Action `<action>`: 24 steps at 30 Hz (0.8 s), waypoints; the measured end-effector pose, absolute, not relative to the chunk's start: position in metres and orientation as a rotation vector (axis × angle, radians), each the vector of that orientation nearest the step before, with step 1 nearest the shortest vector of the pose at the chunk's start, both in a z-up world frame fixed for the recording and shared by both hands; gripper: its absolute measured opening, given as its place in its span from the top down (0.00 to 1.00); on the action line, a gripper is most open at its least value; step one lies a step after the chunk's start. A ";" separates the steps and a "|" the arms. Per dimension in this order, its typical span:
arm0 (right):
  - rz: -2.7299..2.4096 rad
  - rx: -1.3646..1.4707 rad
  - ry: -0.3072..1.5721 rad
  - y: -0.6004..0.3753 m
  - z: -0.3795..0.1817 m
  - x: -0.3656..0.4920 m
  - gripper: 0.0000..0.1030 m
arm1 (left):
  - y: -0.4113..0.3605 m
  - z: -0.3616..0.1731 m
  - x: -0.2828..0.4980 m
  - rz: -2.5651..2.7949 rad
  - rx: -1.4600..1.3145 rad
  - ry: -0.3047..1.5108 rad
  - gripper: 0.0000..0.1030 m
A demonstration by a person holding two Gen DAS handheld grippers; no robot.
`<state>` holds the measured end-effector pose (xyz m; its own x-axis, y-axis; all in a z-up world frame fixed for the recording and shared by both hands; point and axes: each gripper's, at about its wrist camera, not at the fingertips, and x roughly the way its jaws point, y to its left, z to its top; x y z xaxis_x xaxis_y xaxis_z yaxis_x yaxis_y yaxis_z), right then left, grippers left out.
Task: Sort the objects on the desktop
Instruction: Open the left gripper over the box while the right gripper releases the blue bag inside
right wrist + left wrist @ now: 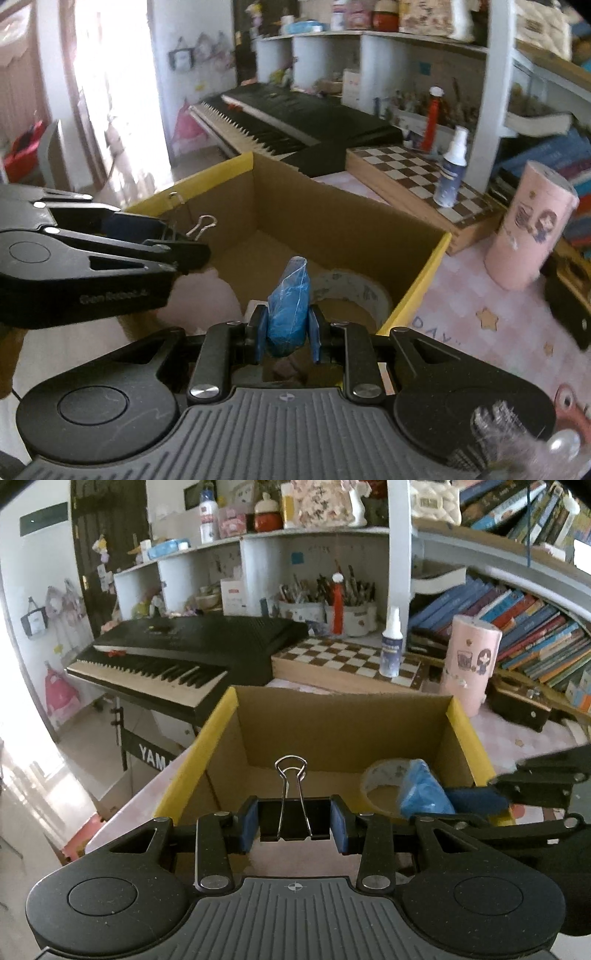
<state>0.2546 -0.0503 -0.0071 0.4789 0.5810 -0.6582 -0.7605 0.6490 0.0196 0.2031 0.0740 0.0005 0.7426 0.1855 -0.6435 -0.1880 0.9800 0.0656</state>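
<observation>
A black binder clip with silver wire handles sits upright between the blue pads of my left gripper, which is shut on it above the near edge of an open cardboard box with yellow rims. My right gripper is shut on a small blue plastic-wrapped bundle, held over the box's near right corner. A roll of clear tape lies on the box floor beneath the bundle. In the right wrist view the left gripper enters from the left with the binder clip. The left wrist view shows the right gripper with the bundle.
Behind the box lie a black keyboard and a chessboard with a spray bottle on it. A pink cylinder stands right of the box. Bookshelves and pen holders line the back. The desk edge drops off on the left.
</observation>
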 end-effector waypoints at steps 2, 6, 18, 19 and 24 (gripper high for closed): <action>0.851 -0.331 0.681 -0.046 -0.009 0.260 0.79 | 0.070 -0.003 0.208 0.198 0.005 0.722 0.63; 0.883 -0.396 0.683 -0.041 -0.015 0.267 0.79 | 0.065 -0.009 0.215 0.192 0.028 0.754 0.63; 0.931 -0.530 0.632 -0.035 -0.023 0.273 0.79 | 0.065 -0.023 0.233 0.210 0.049 0.821 0.63; 0.931 -0.540 0.626 -0.035 -0.023 0.273 0.79 | 0.065 -0.024 0.234 0.210 0.049 0.823 0.63; 0.925 -0.605 0.584 -0.032 -0.027 0.270 0.79 | 0.062 -0.029 0.238 0.213 0.060 0.843 0.62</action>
